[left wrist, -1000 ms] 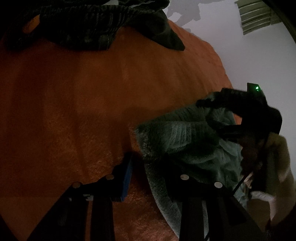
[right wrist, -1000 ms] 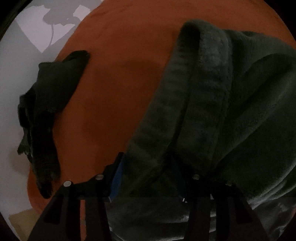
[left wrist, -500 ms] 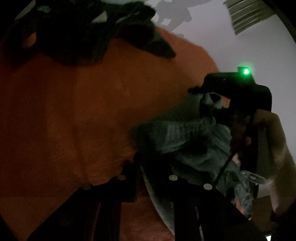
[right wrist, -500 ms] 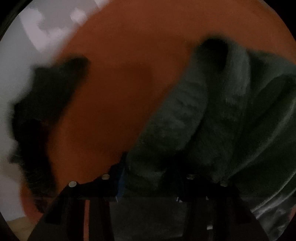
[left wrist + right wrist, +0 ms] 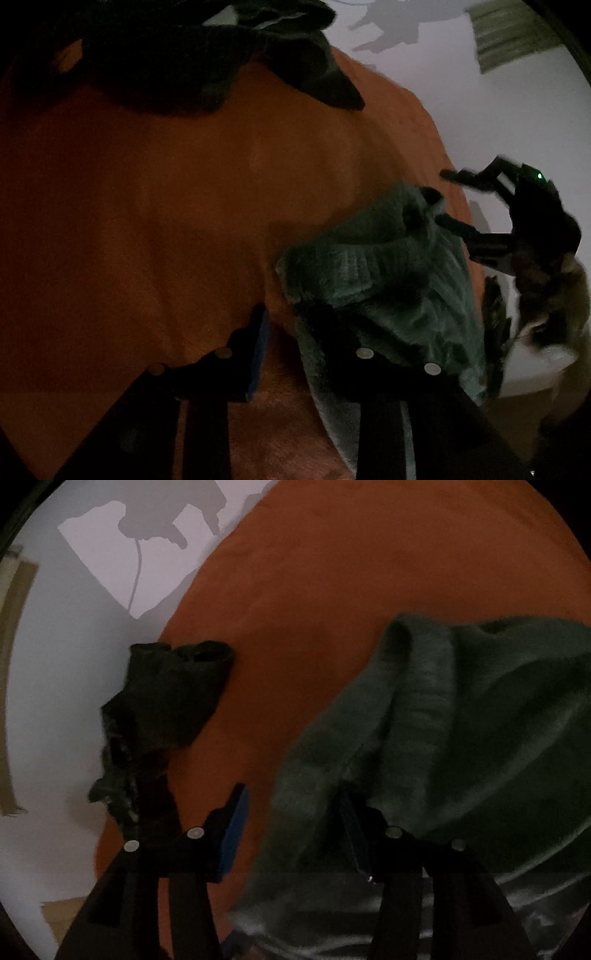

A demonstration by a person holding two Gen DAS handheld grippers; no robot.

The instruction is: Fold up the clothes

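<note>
A green fleece garment (image 5: pixel 388 273) lies bunched on the orange cover (image 5: pixel 147 221), near its right edge. My left gripper (image 5: pixel 290 321) is open just left of it; the cloth drapes over its right finger and orange shows between the pads. In the right wrist view the garment (image 5: pixel 461 720) fills the right half, and a thick folded edge runs down between the fingers of my right gripper (image 5: pixel 291 797), whose jaws stand wide apart. From the left wrist view, the right gripper (image 5: pixel 454 203) has its fingers spread at the garment's far corner, held by a hand (image 5: pixel 565 295).
A heap of dark clothes (image 5: pixel 207 62) lies at the far end of the cover; it appears at the left edge (image 5: pixel 166 709) in the right wrist view. Past the cover's edge is a pale floor (image 5: pixel 498 110). Bare orange cover (image 5: pixel 369 572) spreads between heap and garment.
The right gripper rose over the garment half a second ago, then dropped back to the right, its jaws wide. The garment's fold shifted a little. The left gripper barely moved.
</note>
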